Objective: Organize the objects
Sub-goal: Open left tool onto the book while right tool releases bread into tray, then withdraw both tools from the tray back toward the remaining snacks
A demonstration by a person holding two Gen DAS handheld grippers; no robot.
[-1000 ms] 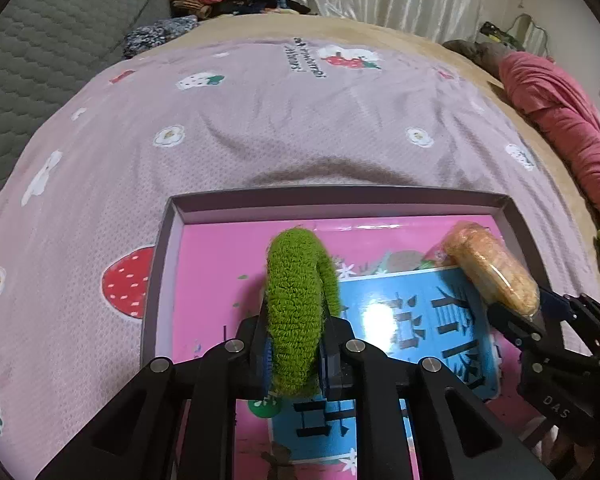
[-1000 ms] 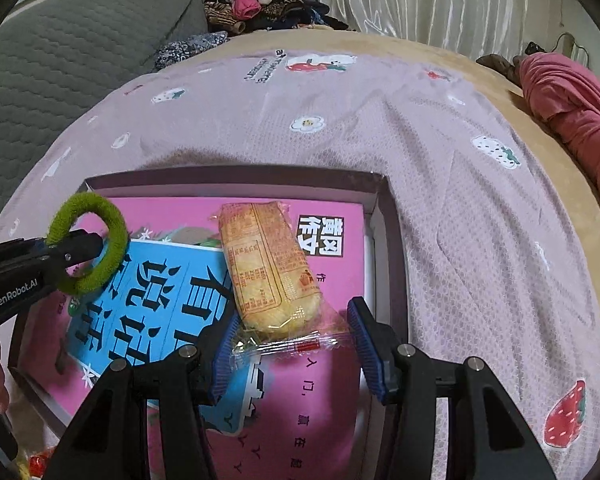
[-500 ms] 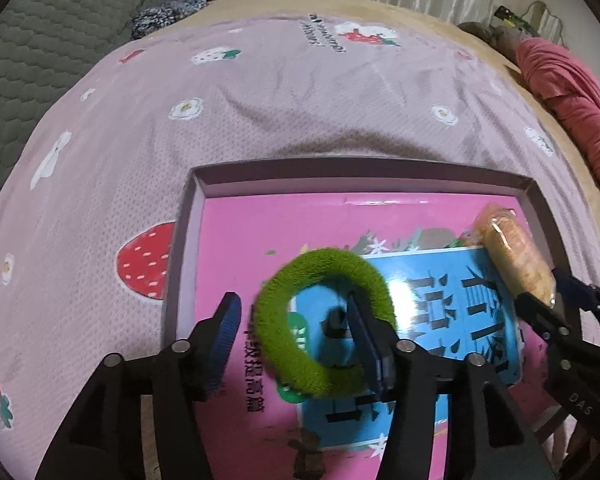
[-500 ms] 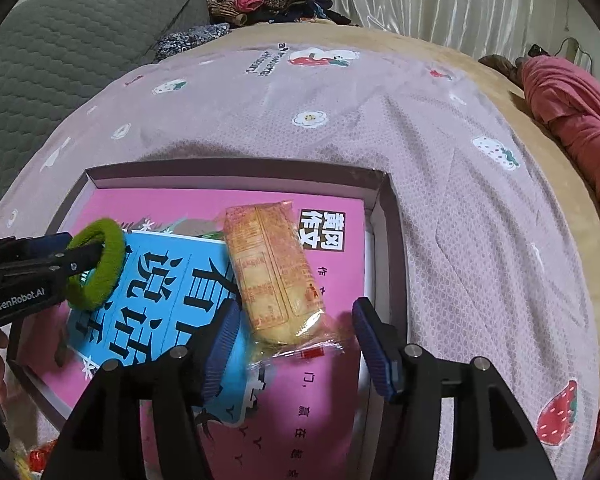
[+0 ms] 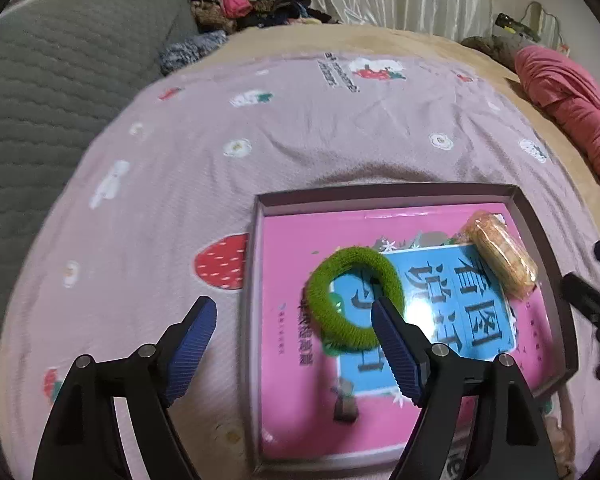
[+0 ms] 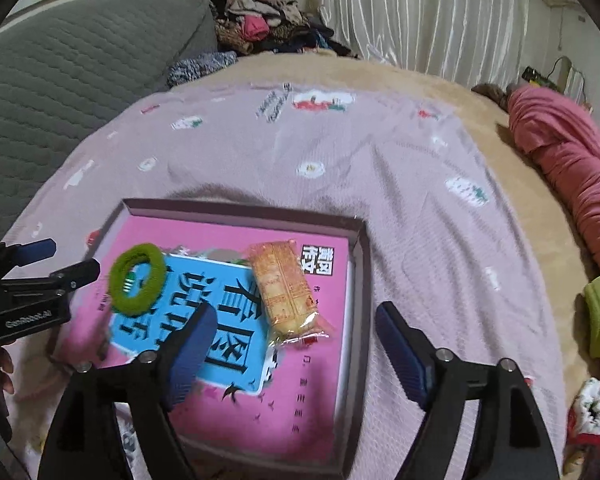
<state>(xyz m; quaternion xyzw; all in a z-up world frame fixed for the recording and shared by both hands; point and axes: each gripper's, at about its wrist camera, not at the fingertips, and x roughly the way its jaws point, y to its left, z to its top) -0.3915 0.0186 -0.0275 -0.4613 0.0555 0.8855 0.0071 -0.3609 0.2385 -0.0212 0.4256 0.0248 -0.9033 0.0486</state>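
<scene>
Left claw (image 5: 292,326) wide open, jaws just been opening, gripping nothing. Green hair tie (image 5: 354,297) flat on pink book (image 5: 288,364) inside shallow box (image 5: 384,194), beyond the tips, one blue pad overlapping its rim in view. Right claw (image 6: 294,338) likewise spread, just opened, empty; wrapped snack (image 6: 286,288) lying ahead on book. Box on bed sheet (image 5: 320,140).
</scene>
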